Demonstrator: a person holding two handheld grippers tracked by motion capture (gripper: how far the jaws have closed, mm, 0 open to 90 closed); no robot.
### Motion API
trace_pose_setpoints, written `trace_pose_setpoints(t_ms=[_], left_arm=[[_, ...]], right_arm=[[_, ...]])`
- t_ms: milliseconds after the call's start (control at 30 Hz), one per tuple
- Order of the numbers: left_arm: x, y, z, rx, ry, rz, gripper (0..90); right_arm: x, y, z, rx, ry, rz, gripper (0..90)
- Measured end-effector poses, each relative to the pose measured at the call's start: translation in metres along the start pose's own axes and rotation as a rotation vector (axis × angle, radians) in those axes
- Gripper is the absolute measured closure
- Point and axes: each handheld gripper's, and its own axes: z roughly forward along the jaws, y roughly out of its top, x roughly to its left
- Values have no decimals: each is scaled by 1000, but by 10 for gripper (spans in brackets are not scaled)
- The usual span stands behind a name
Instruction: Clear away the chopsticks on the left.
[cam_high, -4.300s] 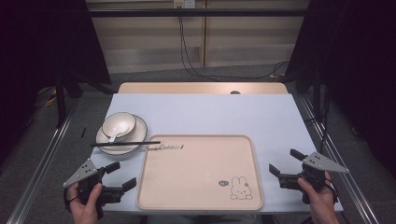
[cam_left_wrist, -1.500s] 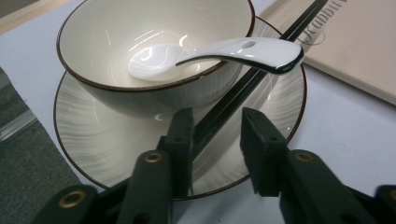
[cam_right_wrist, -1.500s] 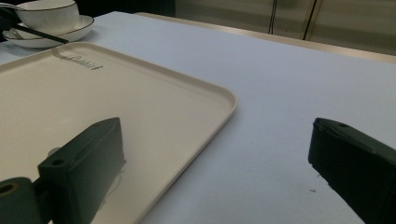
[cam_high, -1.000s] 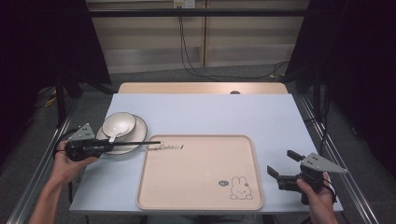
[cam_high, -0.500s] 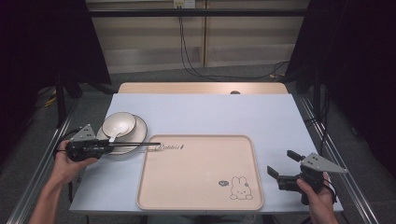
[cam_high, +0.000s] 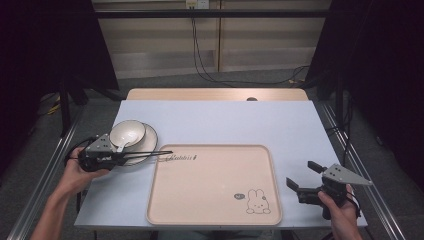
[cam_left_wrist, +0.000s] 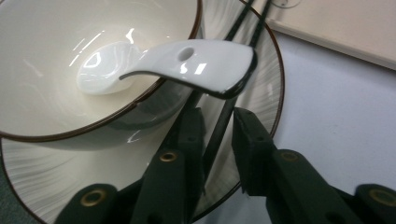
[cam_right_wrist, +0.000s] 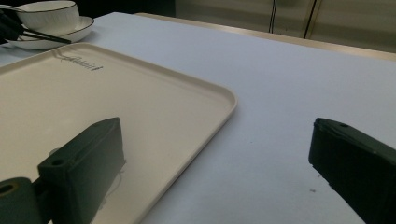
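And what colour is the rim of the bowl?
Dark brown, on a cream-white bowl; the left gripper view shows it best.

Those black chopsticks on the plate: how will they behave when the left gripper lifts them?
Likely stiff: the chopsticks run thin and straight across the plate onto the tray. Probably slippery: they look glossy and narrow between the left gripper jaws, so one may slide or scissor. Gripped near one end, the long free ends will probably droop and could nudge the spoon.
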Motion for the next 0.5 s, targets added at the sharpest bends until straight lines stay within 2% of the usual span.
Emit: trace_pose_setpoints(t_ms=[67, 300, 433, 500], left_arm=[[1, 2, 0, 14, -22, 11, 780], [1, 3, -1, 29, -47, -17, 853], [1, 3, 0, 14, -49, -71, 856], [1, 3, -2, 13, -51, -86, 858]], right_arm=[[0, 0, 0, 0, -1, 0, 30], [-1, 0, 0, 2, -2, 3, 30], [-1, 0, 0, 2, -3, 4, 30], [-1, 0, 0, 1, -1, 8, 30]])
